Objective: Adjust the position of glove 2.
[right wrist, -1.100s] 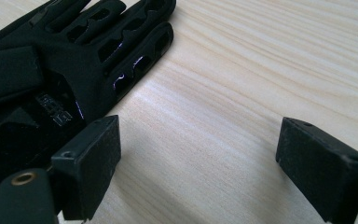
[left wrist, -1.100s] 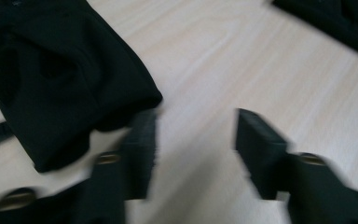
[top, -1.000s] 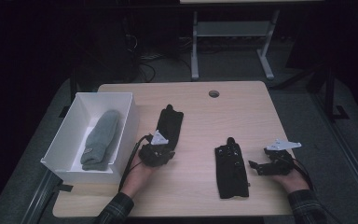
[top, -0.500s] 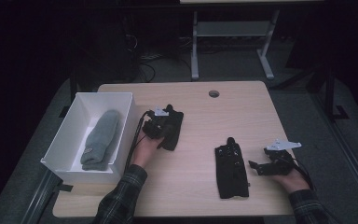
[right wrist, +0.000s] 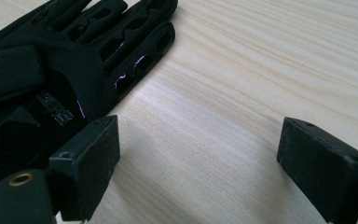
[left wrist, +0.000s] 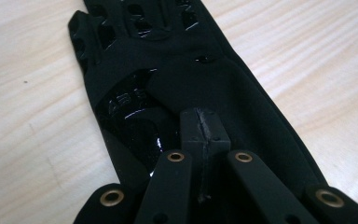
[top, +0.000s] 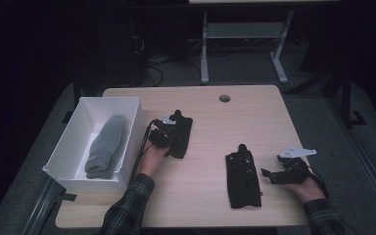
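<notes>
Two black fabric gloves with glossy rubber-like panels lie flat on the pale wooden table, and each hand works beside one of them. Nearest the person, the right claw rests on the table with its jaws standing wide apart and nothing between them; in the right gripper view bare wood shows between the two pads, and the right-hand black glove lies just beside the left pad, fingers pointing away. Farther in, the left claw sits on the other black glove, its jaws brought fully together; in the left gripper view the pads meet over the cuff end of that glove, apparently pinching a fold of cloth, though how much fabric is caught I cannot tell. Just beside this glove, to its left, stands a white rectangular open box with a grey knitted mitten lying inside it. At the far edge of the table there is a small round cable hole. By the look of them, the gloves are light, limp and thin, so one would drape and fold when lifted rather than hold its shape; the shiny panels seem slicker than the matte cloth. The cuff or the plain fabric at the back of the hand looks like the surest place to nip, taking a good bunch of cloth so it does not slide out.
</notes>
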Demonstrator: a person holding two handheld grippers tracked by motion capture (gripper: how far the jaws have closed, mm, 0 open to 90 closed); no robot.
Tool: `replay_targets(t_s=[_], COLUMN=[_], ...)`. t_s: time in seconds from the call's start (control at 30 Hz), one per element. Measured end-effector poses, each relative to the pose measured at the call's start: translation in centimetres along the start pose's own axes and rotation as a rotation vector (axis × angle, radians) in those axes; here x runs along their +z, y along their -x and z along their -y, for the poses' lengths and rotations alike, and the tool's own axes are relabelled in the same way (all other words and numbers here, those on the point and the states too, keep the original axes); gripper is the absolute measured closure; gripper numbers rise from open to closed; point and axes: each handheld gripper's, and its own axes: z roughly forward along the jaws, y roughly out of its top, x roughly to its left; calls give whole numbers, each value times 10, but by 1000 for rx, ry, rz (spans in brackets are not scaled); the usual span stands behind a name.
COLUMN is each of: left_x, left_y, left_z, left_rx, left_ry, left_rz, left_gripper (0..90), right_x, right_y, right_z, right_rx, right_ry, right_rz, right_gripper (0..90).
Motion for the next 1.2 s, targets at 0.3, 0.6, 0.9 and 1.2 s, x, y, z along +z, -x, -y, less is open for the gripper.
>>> replay_targets(t_s=[0.3,0.6,0.9,1.2], left_x=[-9,-22,-32,-44], left_y=[18,40,61,78], left_z=[9,22,37,50], left_rx=[15,48,39,67], left_ry=[-8,-31,-29,-33], left_rz=[61,144,265,302], left_gripper=[897,897,897,897], right_x=[0,0,0,0], right_y=[0,0,0,-1], right_z=[0,0,0,0], right_rx=[0,1,1,-5], right_ry=[-1,-1,-2,-3], right_rz=[2,3,3,-3], right_gripper=[128,127,126,119])
